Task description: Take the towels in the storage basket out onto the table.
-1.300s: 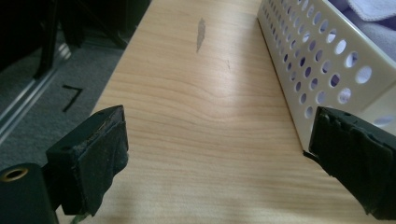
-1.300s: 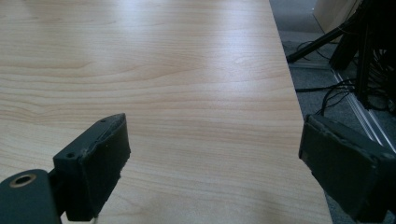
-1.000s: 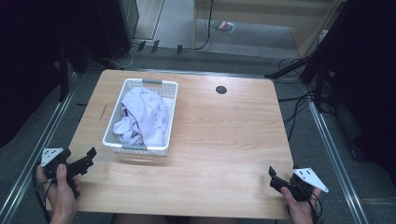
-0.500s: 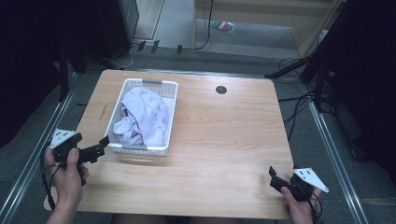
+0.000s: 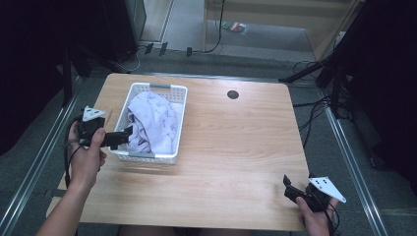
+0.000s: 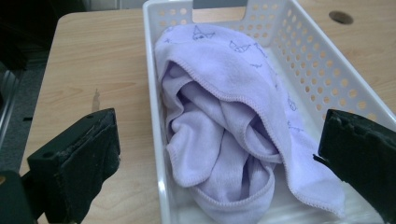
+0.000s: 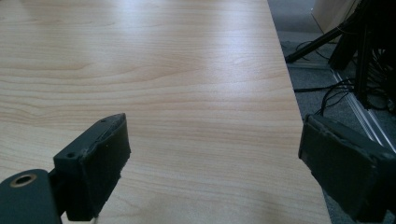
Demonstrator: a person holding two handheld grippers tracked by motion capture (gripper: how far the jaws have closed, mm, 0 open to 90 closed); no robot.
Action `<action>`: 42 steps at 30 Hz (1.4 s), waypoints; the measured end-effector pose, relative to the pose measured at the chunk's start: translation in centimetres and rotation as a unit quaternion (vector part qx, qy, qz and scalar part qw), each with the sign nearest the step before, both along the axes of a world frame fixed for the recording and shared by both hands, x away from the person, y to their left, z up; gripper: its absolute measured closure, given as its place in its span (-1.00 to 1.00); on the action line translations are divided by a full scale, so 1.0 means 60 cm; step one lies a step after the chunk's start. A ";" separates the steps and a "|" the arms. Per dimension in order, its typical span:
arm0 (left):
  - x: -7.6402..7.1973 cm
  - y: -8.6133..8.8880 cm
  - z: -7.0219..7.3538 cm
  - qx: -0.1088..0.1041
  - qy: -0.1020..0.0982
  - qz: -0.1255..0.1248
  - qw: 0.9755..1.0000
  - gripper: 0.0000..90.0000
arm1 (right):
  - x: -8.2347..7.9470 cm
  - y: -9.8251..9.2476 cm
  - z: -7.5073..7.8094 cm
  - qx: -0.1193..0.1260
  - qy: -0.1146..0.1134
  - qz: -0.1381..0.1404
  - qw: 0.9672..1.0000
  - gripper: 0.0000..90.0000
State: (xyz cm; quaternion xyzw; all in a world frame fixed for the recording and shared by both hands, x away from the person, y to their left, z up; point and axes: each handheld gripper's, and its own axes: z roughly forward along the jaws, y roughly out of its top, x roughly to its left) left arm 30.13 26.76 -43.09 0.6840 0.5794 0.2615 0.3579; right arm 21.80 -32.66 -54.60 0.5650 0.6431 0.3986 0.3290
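Left gripper lined up on the lilac towel in the basket, right gripper parked

Nearest the person, the right gripper (image 5: 293, 188) is held low at the near right corner of the tabletop (image 5: 236, 147), jaws spread wide with nothing between them. Over on the left, the left gripper (image 5: 123, 137) is pointed at the near end of the white basket (image 5: 147, 157); its jaws have just been opening and are now fully apart, the cloth not yet pinched. The lilac towel (image 6: 233, 116) is bunched loosely inside that basket, so it's probably light, soft and floppy, likely to drape and drag when lifted. The hemmed fold at the near end (image 6: 233, 196) is judged the easiest spot to be grabbed. What's underneath the folds is hidden, and the basket's near wall is cut off in the left gripper view.
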 end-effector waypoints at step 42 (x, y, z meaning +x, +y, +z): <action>0.203 -0.120 -0.113 0.054 0.216 0.020 0.975 -1.00 | 0.001 -0.003 0.000 0.005 -0.001 0.007 1.000 -0.81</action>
